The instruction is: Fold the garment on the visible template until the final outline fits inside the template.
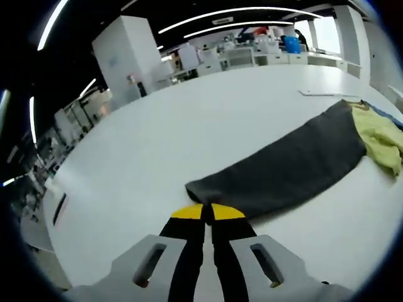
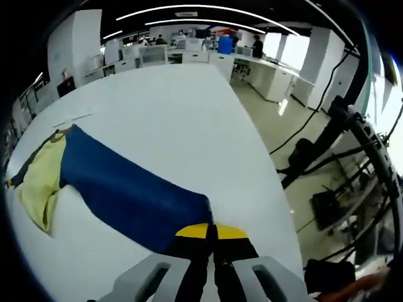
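A: Biggest thing first. White table (image 1: 157, 145), long, running off toward the desks at the far end of the room. In the right gripper view its right edge (image 2: 252, 145) drops to open floor with cables.

B: And the garment?

A: Spread lengthwise on the table. A dark grey sleeve or leg (image 1: 286, 167) stretches toward the left gripper; a blue one (image 2: 126, 189) stretches toward the right gripper. Between them, at the far end of both, a pale yellow body (image 2: 41, 182) lies bunched up.

B: Template?

A: A thin pale sheet edge (image 1: 327, 92) lies on the table beyond the grey part. Can't tell whether that is it, nor any outline under the cloth.

B: Grippers?

A: Left gripper (image 1: 206, 212): jaws pressed together, yellow tips at the near end of the grey cloth. Looks pinched on the hem, though the actual bite is hidden. Right gripper (image 2: 213, 231): jaws likewise together, tips over the near end of the blue cloth, which sits close to the table's right edge.

B: Risks?

A: If either pinch holds only one layer, I'd judge a lift would peel the layers apart and skew the fold. Pulling unevenly could drag the yellow part sideways. On the blue side, a slip may send cloth over the edge.
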`<state>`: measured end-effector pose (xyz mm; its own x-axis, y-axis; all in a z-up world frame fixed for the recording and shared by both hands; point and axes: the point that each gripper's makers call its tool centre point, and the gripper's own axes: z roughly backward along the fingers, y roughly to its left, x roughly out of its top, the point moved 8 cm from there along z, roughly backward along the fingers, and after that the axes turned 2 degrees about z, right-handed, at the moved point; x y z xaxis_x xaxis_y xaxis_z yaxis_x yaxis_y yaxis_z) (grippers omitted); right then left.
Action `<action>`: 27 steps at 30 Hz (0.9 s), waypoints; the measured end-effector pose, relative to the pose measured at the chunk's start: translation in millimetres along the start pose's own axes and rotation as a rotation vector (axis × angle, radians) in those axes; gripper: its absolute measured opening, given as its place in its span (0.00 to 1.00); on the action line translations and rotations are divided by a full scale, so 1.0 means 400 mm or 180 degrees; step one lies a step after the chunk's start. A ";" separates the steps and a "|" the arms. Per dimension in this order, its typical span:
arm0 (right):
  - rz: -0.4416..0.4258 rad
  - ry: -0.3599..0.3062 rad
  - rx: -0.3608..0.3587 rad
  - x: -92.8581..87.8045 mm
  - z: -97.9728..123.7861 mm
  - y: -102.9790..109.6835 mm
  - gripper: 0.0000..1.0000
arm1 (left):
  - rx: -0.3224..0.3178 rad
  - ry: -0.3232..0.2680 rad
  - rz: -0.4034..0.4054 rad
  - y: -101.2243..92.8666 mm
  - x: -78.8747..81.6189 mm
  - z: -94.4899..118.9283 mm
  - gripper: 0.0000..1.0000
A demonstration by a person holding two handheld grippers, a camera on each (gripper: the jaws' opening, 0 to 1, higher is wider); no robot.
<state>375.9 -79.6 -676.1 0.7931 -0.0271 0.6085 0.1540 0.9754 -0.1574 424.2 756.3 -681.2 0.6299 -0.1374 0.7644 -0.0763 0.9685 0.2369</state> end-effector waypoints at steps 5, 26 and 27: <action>-0.0213 -0.0025 0.0090 -0.001 0.001 0.004 0.00 | 0.0001 0.0053 0.0013 -0.002 -0.008 0.003 0.01; -0.0041 -0.0380 0.1255 0.021 0.097 0.183 0.50 | -0.1030 -0.0454 -0.0210 -0.175 0.027 0.116 0.46; 0.0047 -0.0410 0.1333 0.023 0.103 0.197 0.51 | -0.1091 -0.0471 -0.0221 -0.185 0.028 0.122 0.46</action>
<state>370.9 6.0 -651.0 0.7093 -0.0110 0.7048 -0.1300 0.9807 0.1462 399.2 672.8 -661.0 0.5040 -0.2093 0.8380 0.2413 0.9657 0.0961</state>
